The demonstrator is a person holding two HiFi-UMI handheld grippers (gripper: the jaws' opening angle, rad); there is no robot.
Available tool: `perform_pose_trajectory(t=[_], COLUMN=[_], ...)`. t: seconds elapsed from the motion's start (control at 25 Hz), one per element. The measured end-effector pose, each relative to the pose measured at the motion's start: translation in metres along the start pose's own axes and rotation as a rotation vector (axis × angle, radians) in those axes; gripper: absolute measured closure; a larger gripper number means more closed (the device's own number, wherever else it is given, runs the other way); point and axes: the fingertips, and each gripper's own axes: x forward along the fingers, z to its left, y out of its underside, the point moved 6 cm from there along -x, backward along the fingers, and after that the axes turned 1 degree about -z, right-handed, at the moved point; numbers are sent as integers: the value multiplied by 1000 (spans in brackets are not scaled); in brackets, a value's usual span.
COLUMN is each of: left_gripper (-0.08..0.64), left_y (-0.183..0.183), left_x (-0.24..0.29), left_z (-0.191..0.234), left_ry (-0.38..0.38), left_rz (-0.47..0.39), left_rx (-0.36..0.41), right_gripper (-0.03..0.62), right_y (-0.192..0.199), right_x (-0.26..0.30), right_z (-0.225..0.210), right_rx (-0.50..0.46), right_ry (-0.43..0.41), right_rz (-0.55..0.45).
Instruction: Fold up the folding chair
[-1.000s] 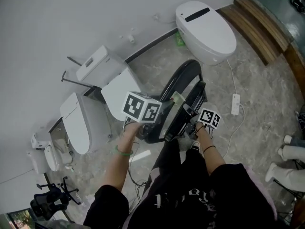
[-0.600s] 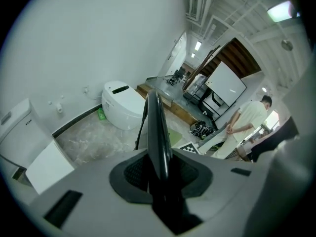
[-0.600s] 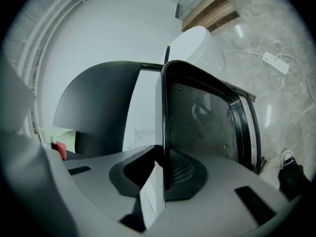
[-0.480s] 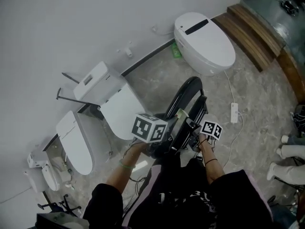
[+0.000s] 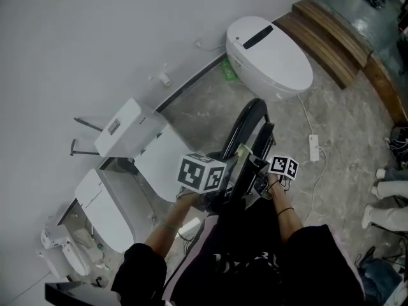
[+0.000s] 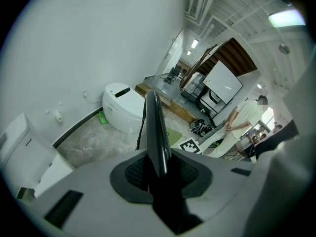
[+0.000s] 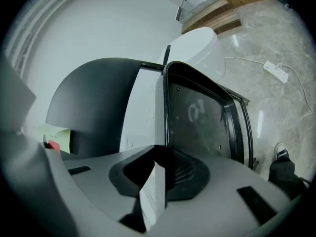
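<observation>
plain white wall [image 5: 95, 30], grey marble-look floor [image 5: 338, 120], white toilets [image 5: 271, 59] lined along it, wooden steps [image 5: 331, 30] off in the corner
</observation>
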Motion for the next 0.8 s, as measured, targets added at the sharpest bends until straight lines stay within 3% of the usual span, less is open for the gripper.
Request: perform_pose_trajectory(t=[0.36,0.8], left_gripper=[476,476], left_y=[-77,-180], left_x=[-5,28], left_z=[41,86], left_ry=[-116,-285], left_rz=[-49,-109], left_rx=[-11,-166], right_gripper=[531,526], right_y=[-77,-189], right_x=[67,139], right_z=[47,73], right_rx=[-63,-131], right_ry=[-80,-110], right_rz=[87,285])
